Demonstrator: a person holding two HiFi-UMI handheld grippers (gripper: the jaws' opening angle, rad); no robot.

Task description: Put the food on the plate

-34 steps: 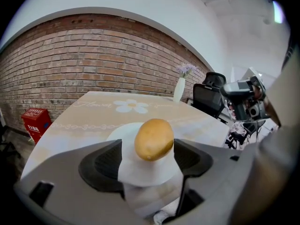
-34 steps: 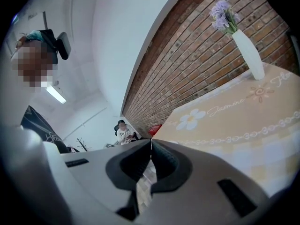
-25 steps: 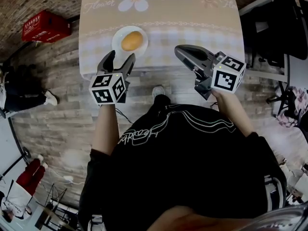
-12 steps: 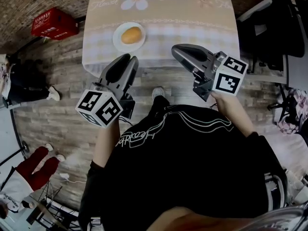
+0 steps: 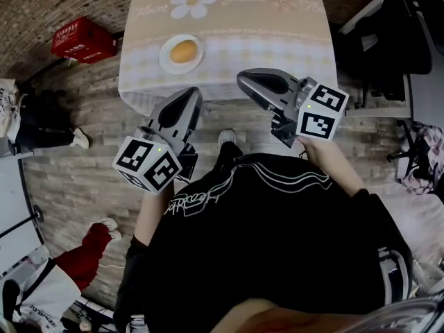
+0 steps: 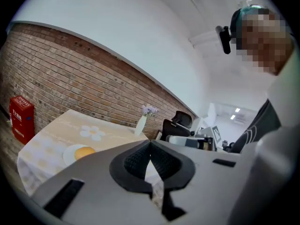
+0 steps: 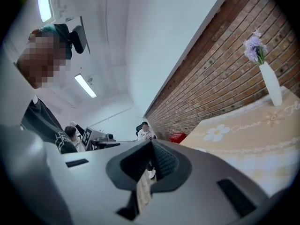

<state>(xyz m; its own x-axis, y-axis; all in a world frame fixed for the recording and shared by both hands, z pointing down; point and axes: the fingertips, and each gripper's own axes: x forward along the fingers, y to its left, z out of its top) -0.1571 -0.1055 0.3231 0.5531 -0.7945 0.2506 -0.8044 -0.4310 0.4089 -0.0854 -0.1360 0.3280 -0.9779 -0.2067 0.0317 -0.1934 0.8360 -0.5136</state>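
One bun (image 5: 183,50) lies on plate (image 5: 164,56), beyond fingers (image 5: 182,109).

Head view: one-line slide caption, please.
Food on plate; left claw and right claw, both shut, hover near the table.

Red crate (image 5: 83,39) on wood floor (image 5: 76,165) beside table (image 5: 298,37); white vase (image 7: 271,84), purple flowers, at table's far edge.
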